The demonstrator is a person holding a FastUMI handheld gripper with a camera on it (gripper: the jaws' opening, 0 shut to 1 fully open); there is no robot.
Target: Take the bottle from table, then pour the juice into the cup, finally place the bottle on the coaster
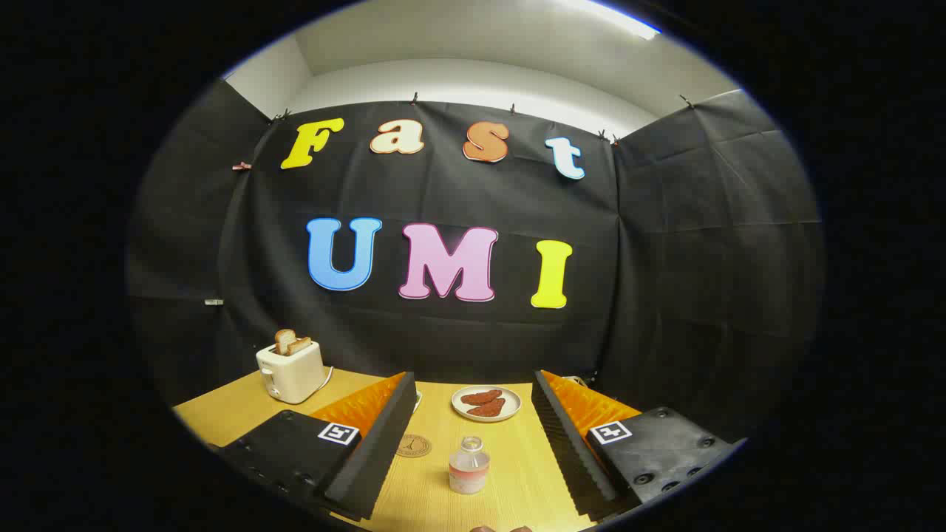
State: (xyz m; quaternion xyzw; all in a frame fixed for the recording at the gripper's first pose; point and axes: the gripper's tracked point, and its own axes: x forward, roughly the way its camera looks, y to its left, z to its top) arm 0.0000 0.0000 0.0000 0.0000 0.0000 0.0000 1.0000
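The small clear plastic bottle [468, 465], uncapped and holding a shallow layer of pinkish juice, stands on the pale wooden table [517, 473] between the two fingers of the gripper [468, 414] and apart from both. The fingers, black ridged pads backed in orange, are spread wide with nothing held; the left pad [380, 447] and the right pad [565, 443] flank the bottle at about equal distance.

The step in hand is judged to be the approach for the pick. To do it well, the gripper should advance level and centred so that both pads meet the bottle's body together, below the neck and above the liquid line. Closing should be gentle, as thin plastic may buckle, and an off-centre contact could tip the bottle and spill juice through its open mouth.

The bottle's long axis is vertical, with the mouth pointing straight up and the base flat on the table.

Just beyond the left fingertip lies a round brown coaster [413, 445], partly covered by the finger. Farther on sits a white plate [485, 403] carrying two reddish-brown pieces of food. At the far left of the table stands a cream toaster [290, 369] with toast in its slots.
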